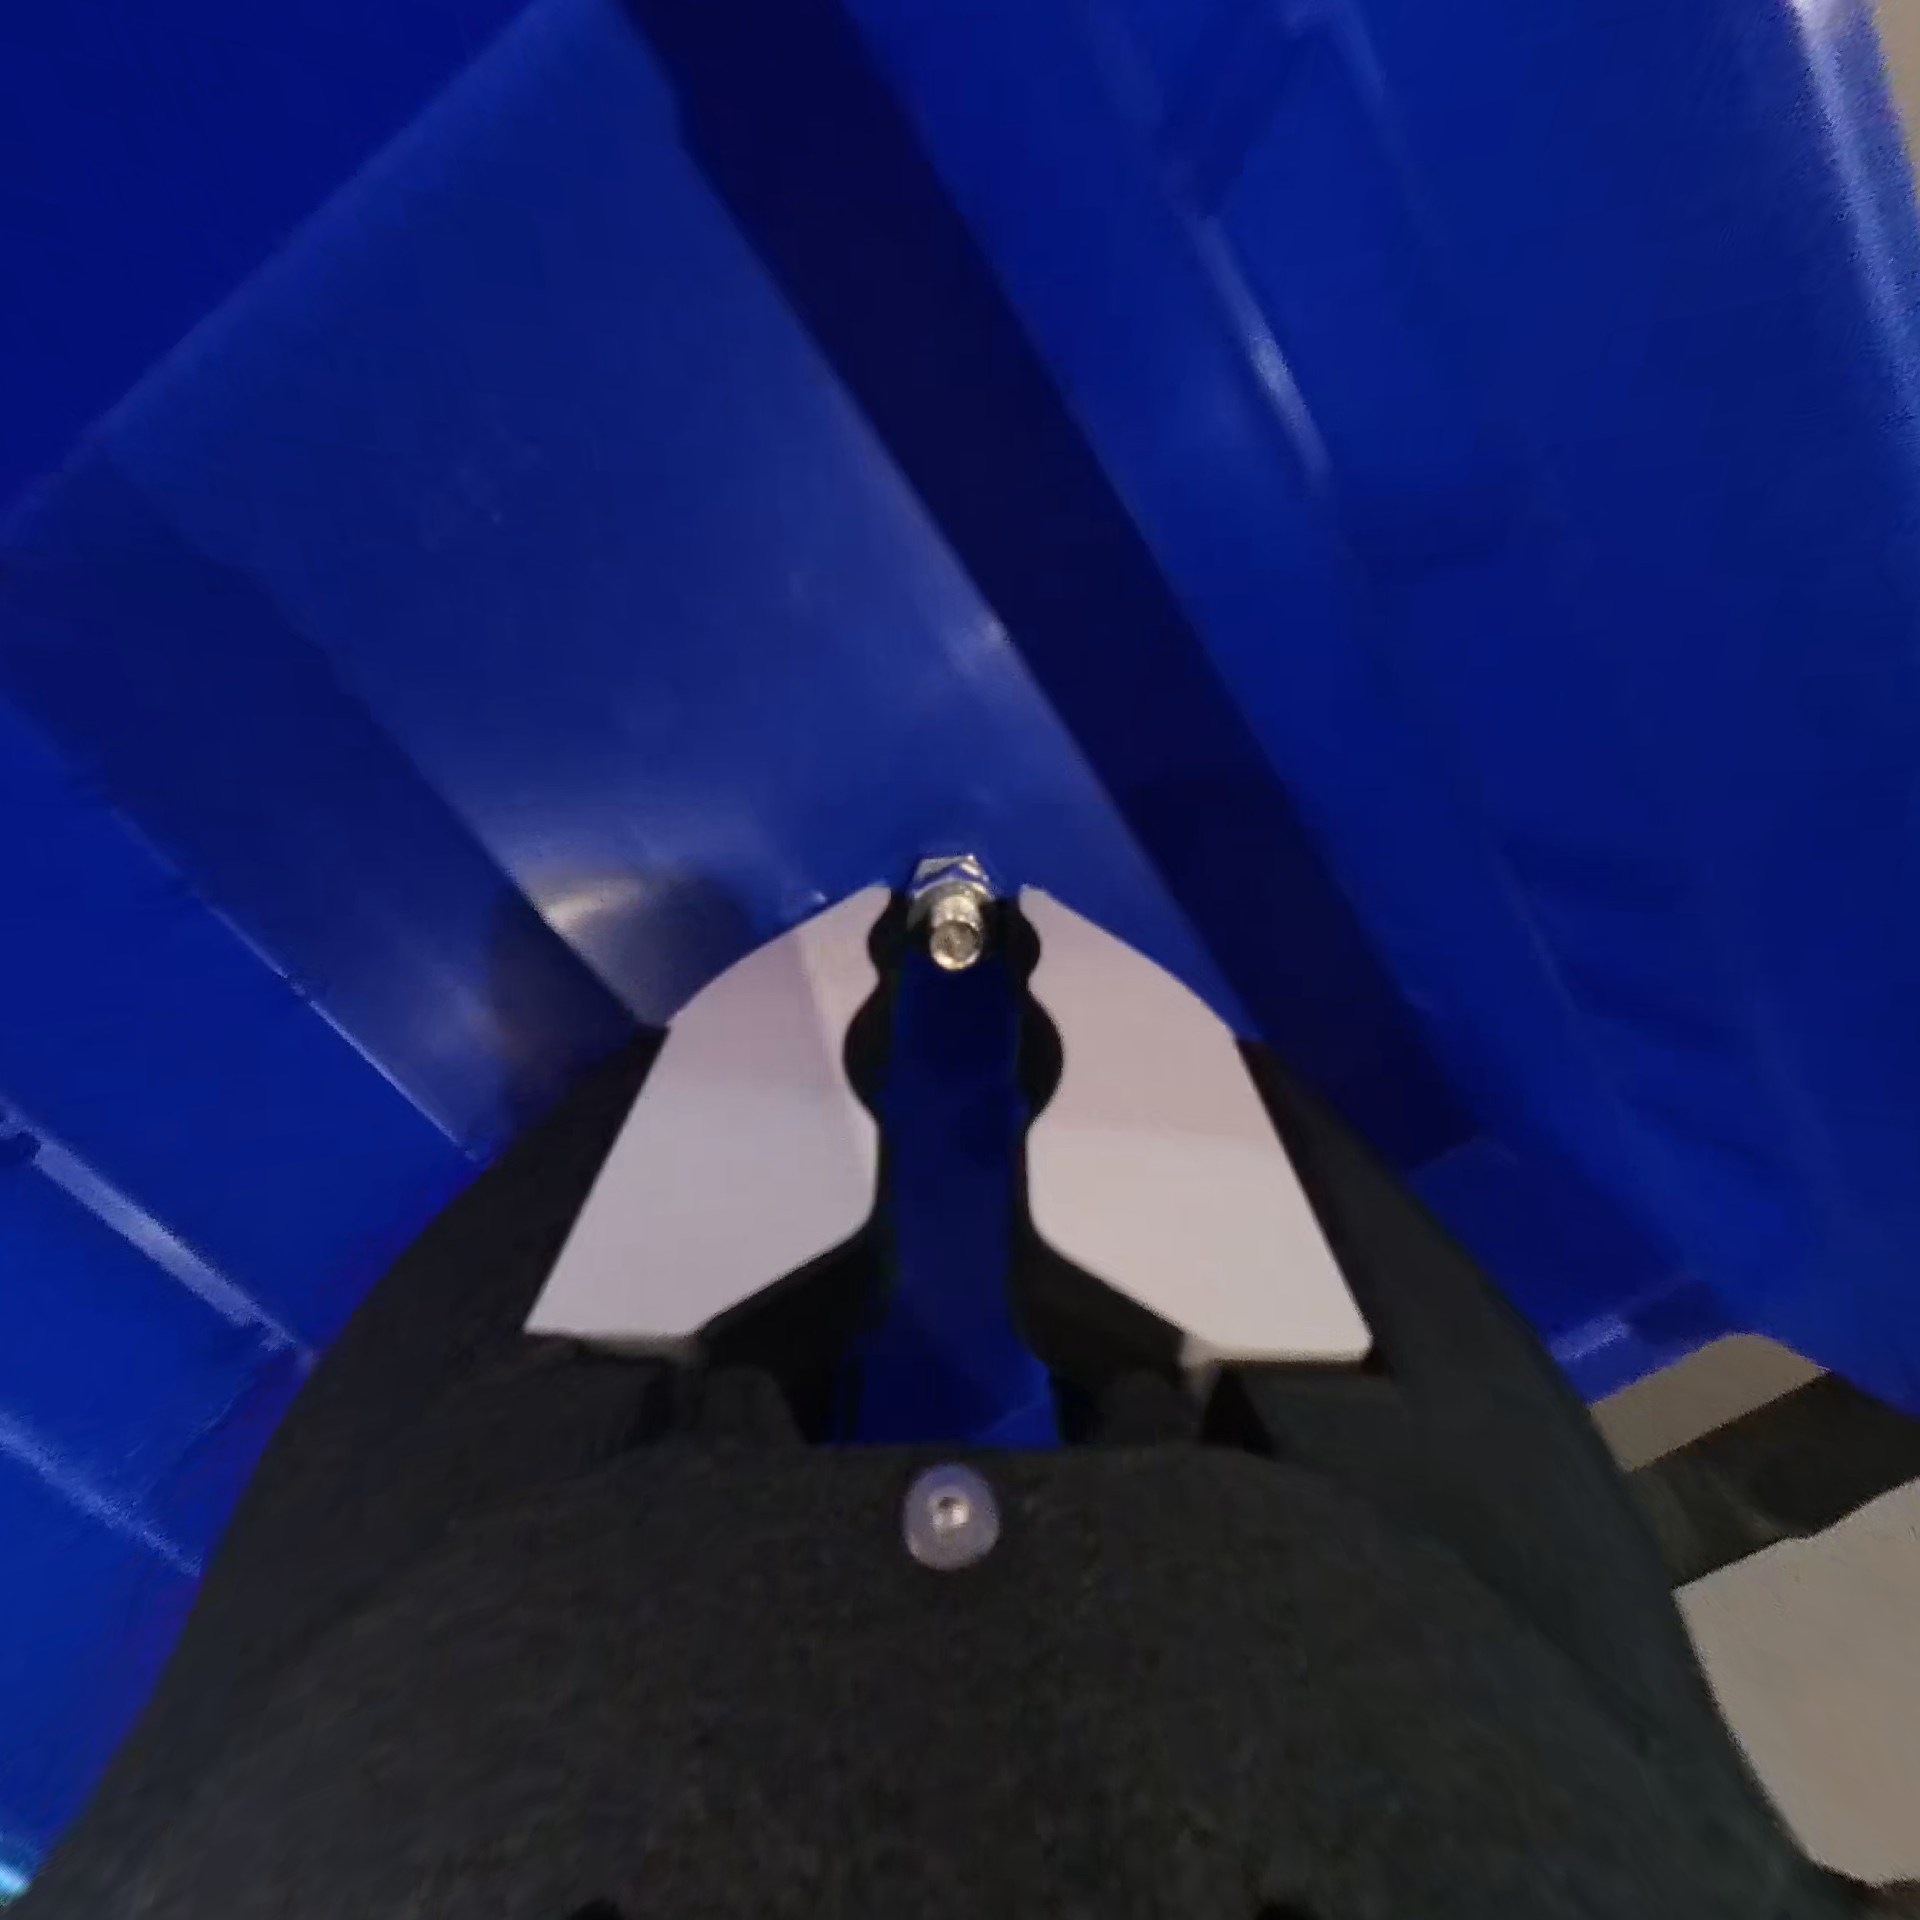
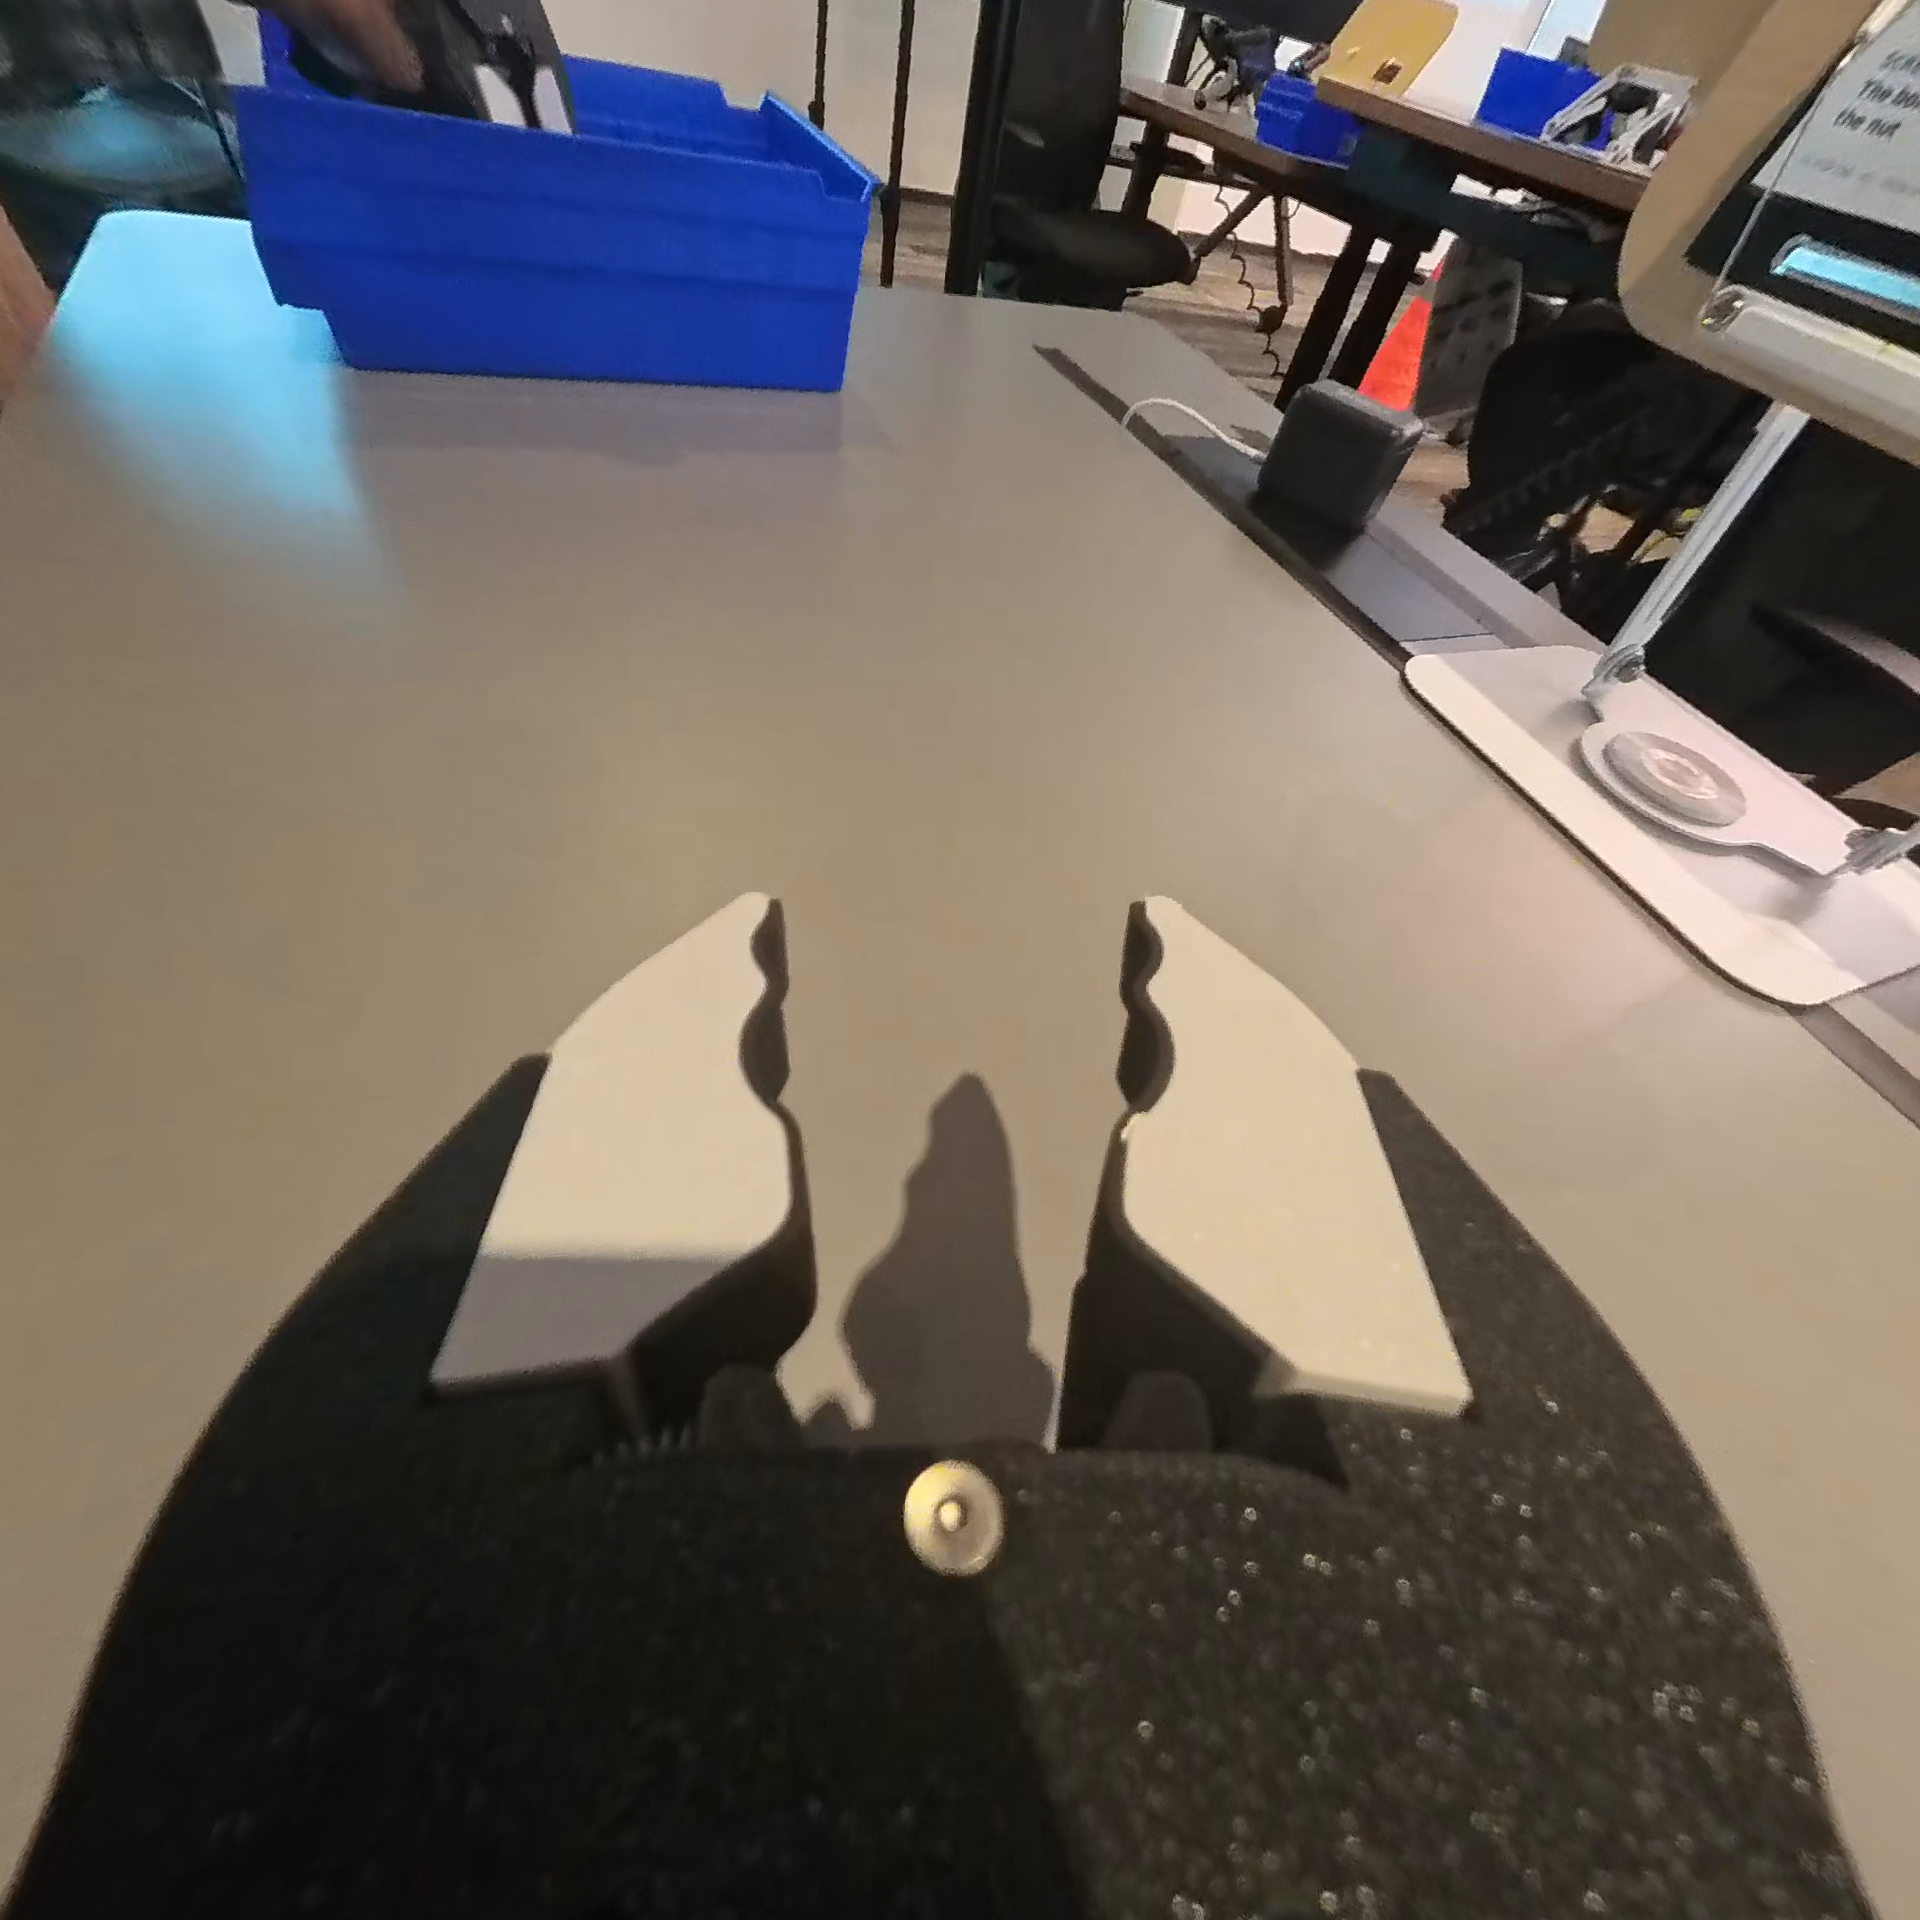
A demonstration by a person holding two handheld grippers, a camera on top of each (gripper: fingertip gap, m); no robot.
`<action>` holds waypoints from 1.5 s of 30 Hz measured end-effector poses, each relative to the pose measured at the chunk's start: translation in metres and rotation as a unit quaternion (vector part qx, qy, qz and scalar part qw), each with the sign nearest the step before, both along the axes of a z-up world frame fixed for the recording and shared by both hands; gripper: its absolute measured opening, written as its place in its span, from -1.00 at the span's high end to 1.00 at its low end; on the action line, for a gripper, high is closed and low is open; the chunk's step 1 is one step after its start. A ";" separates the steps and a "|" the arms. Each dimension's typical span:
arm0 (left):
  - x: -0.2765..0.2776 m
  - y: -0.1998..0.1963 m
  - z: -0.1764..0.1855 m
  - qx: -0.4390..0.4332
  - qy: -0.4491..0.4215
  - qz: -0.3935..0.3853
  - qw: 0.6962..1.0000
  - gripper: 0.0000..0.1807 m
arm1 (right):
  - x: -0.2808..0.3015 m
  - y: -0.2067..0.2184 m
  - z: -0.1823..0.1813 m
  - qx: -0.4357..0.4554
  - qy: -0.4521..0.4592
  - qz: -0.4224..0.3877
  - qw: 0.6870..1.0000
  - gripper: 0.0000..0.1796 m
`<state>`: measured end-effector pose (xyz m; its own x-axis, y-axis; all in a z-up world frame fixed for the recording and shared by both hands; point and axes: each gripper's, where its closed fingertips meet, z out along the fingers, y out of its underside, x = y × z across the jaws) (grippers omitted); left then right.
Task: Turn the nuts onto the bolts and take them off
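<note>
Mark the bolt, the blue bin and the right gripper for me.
bolt [image 1: 954,928]: left wrist view, threaded end.
blue bin [image 2: 582,260]: right wrist view, near side wall.
right gripper [image 2: 951,925]: right wrist view, gap between fingertips.

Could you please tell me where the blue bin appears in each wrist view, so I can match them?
Left wrist view: blue bin fills most of the frame, its walls around the fingertips.
Right wrist view: far upper left on the table.
Shared landmark: left gripper, reaching into the bin.
</note>
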<state>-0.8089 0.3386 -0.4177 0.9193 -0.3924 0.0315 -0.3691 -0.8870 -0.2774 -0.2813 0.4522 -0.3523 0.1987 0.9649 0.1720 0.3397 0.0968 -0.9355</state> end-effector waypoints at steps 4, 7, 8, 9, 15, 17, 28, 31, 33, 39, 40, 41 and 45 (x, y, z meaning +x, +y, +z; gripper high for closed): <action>-0.005 0.002 0.006 -0.005 0.022 0.004 1.000 0.80 | 0.004 0.003 0.003 -0.001 0.009 -0.006 1.000 0.36; -0.006 0.013 0.043 0.026 0.030 0.015 0.999 0.80 | 0.005 0.004 0.005 -0.005 0.016 -0.008 1.000 0.39; -0.002 0.021 0.063 0.047 0.032 0.012 0.998 0.80 | 0.006 0.004 0.006 -0.005 0.017 -0.008 1.000 0.40; 0.008 0.029 0.085 0.069 0.031 0.003 0.997 0.80 | 0.006 0.004 0.006 -0.004 0.017 -0.008 1.000 0.40; 0.162 0.080 0.158 0.101 0.033 -0.167 0.980 0.81 | 0.008 0.005 0.005 0.005 0.006 -0.011 1.000 0.40; 0.227 0.098 0.145 0.088 0.038 -0.234 0.968 0.81 | 0.010 0.007 0.001 0.011 -0.004 -0.016 1.000 0.40; 0.433 0.143 0.019 0.021 -0.014 -0.422 0.906 0.81 | 0.019 0.013 -0.017 -0.010 -0.031 -0.013 0.999 0.41; 0.438 0.143 0.005 0.009 0.001 -0.435 0.901 0.81 | 0.020 0.012 -0.017 -0.007 -0.038 -0.011 0.999 0.40; 0.440 0.143 0.000 0.006 0.009 -0.442 0.897 0.81 | 0.019 0.010 -0.018 -0.006 -0.041 -0.008 0.999 0.40; 0.446 0.141 -0.004 0.011 -0.032 -0.448 0.893 0.71 | 0.016 0.008 -0.026 -0.013 -0.055 0.000 0.998 0.37; 0.447 0.141 -0.001 0.017 -0.044 -0.447 0.893 0.70 | 0.015 0.007 -0.027 -0.015 -0.056 0.000 0.998 0.37; 0.447 0.140 0.002 0.024 -0.057 -0.446 0.893 0.68 | 0.013 0.007 -0.028 -0.015 -0.056 0.001 0.998 0.37; 0.432 0.142 0.027 0.080 -0.123 -0.409 0.900 0.40 | -0.003 0.006 -0.023 -0.025 -0.049 0.012 0.998 0.40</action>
<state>-0.3767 0.4805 -0.3908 0.2927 -0.9531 0.0770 -0.7912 -0.2866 -0.5402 -0.2839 0.4586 -0.3750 0.1607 0.9769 0.1410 0.4283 0.0596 -0.9016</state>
